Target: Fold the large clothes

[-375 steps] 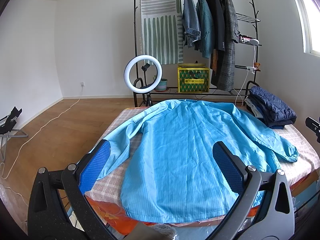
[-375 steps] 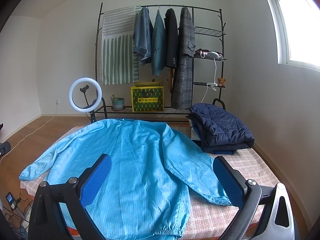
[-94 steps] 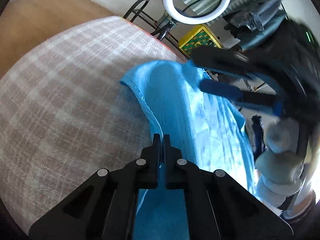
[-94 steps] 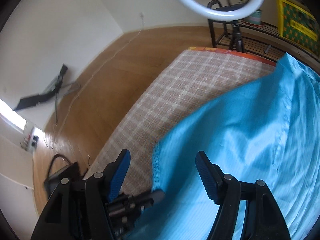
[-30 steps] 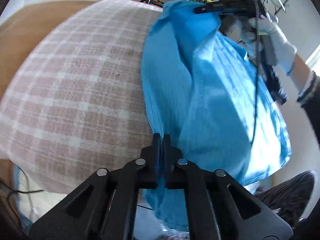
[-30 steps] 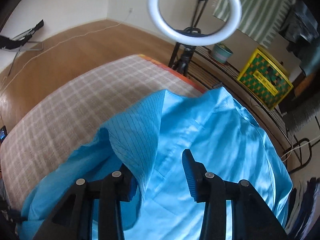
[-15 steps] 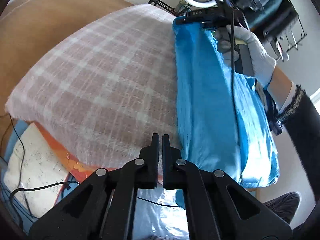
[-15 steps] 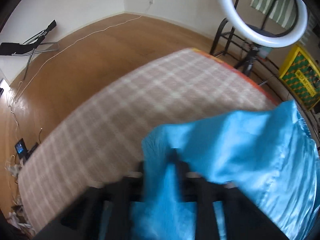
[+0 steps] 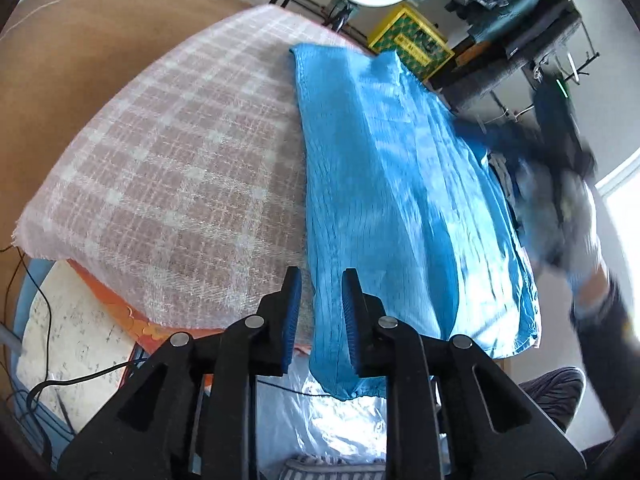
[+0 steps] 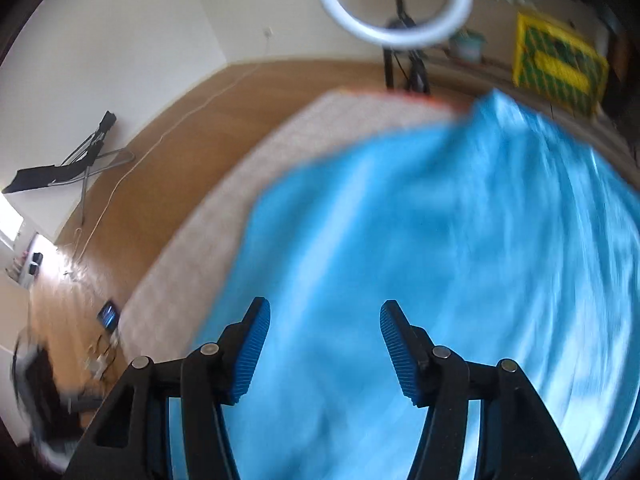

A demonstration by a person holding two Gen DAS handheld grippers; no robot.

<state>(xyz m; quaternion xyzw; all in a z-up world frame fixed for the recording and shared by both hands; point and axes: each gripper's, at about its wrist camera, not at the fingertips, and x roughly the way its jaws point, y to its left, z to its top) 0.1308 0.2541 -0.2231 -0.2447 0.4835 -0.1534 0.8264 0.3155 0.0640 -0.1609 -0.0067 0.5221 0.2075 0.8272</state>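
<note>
1. Progress: first lengthwise fold looks done. The blue garment (image 9: 400, 184) lies as a long narrow strip, with one side and its sleeve apparently folded over the body. Judged still to do: the other side, if any, then the crosswise folds down to a compact stack.
2. Left gripper (image 9: 318, 312): jaws have just been opening and stand slightly apart, with the garment's near hem edge in the gap and no visible pinch.
3. Right gripper (image 10: 324, 344): jaws have just been opening, now spread wide and empty, above blue cloth; view is motion-blurred.
4. Surface: a bed with a checked blanket (image 9: 160, 168), bare to the left of the left jaws; the garment runs ahead and to their right.
5. Room: wood floor (image 10: 168, 152), ring light (image 10: 394, 4), yellow-green box (image 9: 412, 46) and clothes rack (image 9: 532, 20) beyond the bed's far end.
</note>
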